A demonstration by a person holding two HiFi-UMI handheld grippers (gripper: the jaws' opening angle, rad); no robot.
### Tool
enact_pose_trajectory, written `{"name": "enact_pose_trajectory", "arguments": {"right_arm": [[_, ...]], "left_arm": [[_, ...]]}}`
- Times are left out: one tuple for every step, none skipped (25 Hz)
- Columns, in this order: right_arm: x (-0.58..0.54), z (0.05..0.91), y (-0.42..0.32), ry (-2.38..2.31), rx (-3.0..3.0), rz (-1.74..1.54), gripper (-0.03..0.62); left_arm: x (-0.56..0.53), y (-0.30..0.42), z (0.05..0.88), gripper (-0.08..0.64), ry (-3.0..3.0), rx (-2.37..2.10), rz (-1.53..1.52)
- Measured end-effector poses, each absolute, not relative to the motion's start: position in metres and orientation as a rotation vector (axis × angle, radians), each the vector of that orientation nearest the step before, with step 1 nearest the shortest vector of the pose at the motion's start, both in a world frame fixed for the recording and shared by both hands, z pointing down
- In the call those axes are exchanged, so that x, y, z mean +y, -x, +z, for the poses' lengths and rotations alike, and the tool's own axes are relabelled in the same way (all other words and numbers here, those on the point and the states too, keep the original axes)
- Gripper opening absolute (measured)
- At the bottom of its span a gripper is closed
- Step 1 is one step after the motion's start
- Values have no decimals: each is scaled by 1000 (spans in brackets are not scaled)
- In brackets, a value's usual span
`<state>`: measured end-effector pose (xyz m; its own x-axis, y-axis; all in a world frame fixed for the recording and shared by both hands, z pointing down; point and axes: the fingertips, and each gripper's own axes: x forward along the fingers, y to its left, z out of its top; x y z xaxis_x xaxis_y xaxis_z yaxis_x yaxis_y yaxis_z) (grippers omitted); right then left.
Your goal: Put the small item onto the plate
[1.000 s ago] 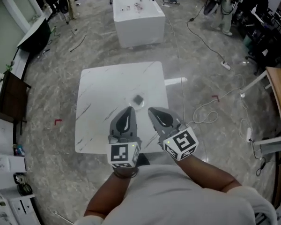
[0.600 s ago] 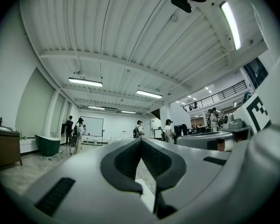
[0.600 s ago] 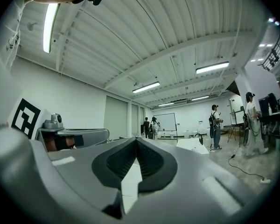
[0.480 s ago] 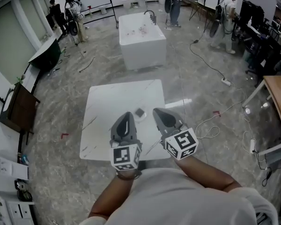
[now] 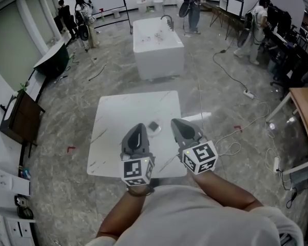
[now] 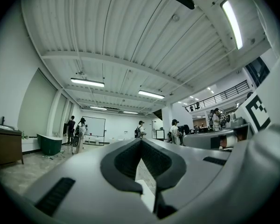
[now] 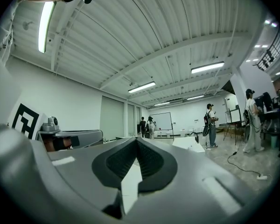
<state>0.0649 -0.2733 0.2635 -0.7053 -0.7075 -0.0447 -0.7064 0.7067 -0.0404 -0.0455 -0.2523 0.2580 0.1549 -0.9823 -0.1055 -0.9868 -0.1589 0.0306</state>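
A small dark grey square item [image 5: 153,125] lies on a clear round plate [image 5: 155,131] near the middle of the white marble table [image 5: 118,122]. My left gripper [image 5: 140,125] hovers just left of the plate, shut and empty. My right gripper [image 5: 174,121] is just right of the plate, also shut and holding nothing. Both point away from me over the table's near half. In the left gripper view the jaws [image 6: 141,143] meet at the tip, with the room behind them. The right gripper view shows its jaws [image 7: 136,140] closed the same way.
A white freestanding tub [image 5: 159,40] with a faucet stands beyond the table. Cables [image 5: 231,137] run over the floor at the right. A wooden desk [image 5: 305,111] is at the far right, a dark cabinet [image 5: 15,119] at the left. Several people stand at the back.
The head view has tilted up, showing more of the room. Both grippers stay shut, side by side, on either side of the plate.
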Motion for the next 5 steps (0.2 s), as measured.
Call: {"name": "enact_pose_trajectory", "arguments": {"right_arm": [[-275,265,-68,1182,2849,-37,2],[-277,265,-70,1183,2848,-41,2],[-279,265,-72,1184,2846,-43,2],[-281,265,-74,1185,2845,-45,2],[-283,265,-76,1185,2844,-46,2]], "left_arm": [[-254,43,258,6,2351,2007,154],[-256,41,259,6,2351,2006,152],[-258,39,259,6,2352,2007,151],[-260,38,260,6,2354,2007,150],[-262,36,260,6,2356,2008,148]]}}
